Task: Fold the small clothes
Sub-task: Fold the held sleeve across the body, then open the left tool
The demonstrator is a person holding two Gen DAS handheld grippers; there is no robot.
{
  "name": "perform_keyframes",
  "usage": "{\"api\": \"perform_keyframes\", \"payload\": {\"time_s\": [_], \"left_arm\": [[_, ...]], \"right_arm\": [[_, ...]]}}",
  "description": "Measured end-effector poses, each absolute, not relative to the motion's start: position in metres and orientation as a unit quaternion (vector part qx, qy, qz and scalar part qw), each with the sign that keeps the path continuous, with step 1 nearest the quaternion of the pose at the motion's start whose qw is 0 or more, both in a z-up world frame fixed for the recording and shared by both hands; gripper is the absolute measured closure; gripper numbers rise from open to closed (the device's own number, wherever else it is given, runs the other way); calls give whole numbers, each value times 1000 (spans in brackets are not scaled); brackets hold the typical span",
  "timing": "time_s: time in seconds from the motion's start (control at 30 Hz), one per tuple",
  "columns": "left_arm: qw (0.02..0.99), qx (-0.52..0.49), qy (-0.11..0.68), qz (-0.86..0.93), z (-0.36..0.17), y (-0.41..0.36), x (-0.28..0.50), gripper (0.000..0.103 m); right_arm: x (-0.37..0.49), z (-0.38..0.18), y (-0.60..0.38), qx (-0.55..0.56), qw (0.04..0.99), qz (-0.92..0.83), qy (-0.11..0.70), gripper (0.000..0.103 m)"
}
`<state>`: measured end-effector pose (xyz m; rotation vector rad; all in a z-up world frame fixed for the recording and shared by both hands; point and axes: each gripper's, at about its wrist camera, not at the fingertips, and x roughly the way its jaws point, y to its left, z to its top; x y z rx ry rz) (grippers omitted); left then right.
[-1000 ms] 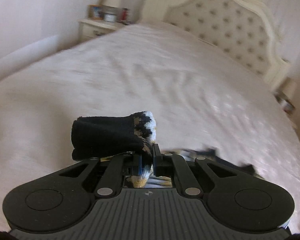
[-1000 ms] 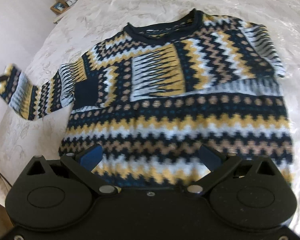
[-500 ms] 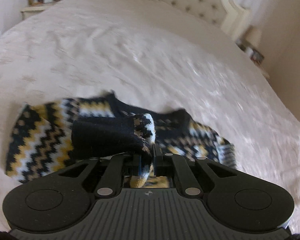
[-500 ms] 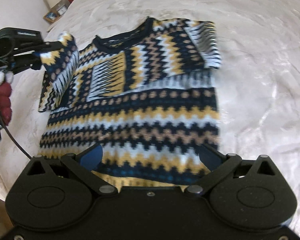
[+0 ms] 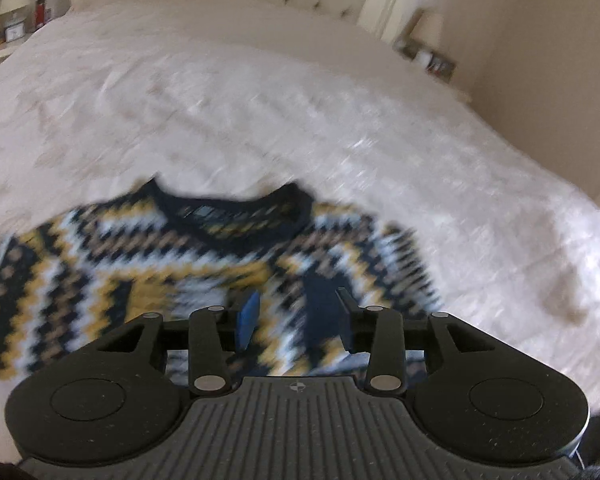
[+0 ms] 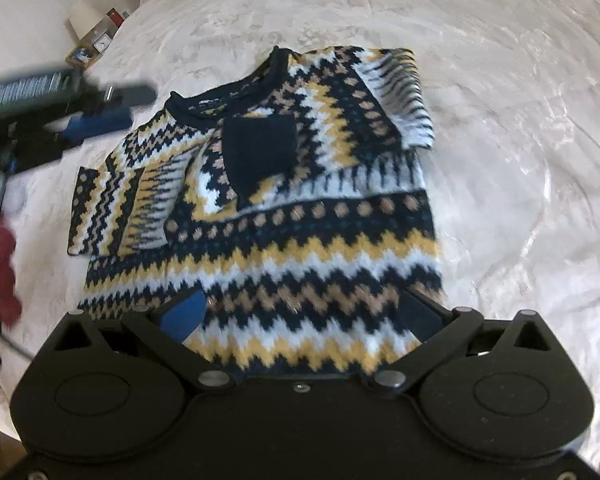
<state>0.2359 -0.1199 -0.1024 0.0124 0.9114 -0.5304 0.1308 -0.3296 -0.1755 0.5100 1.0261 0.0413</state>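
Both grippers, left gripper (image 5: 296, 320) and right gripper (image 6: 300, 316), hang spread and empty over the sweater (image 6: 284, 216), whose folded sleeve (image 6: 256, 152) could slip loose if snagged.

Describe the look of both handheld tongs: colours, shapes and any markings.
Left tongs: matte black body with two round discs, a ribbed grey centre plate with a small crosshair mark, silver pivot rivets, black linkage arms and a blue finger pad. Right tongs: the same black twin-disc body, silver rivets and blue pad.
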Motion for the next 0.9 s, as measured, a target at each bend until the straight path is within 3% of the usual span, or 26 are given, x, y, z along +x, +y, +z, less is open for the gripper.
{"api": "perform_keyframes", "payload": {"time_s": [0.47,0.6,0.7,0.77,0.9], "left_arm": [[838,18,535,-102,-192,4,234,63],[841,11,532,-103,-199,5,234,56],[840,14,531,-111,-204,0,233,41],[839,11,531,-118,-207,-3,234,32],[839,20,530,-122,-210,-7,234,25]], "right_arm": [[216,-174,-323,222,849,33,478,1],[239,-182,-323,206,847,39,488,1],[252,-188,-323,192,848,48,492,2],[261,-194,-324,198,843,53,497,7],[273,-203,-326,201,836,44,509,30]]}}
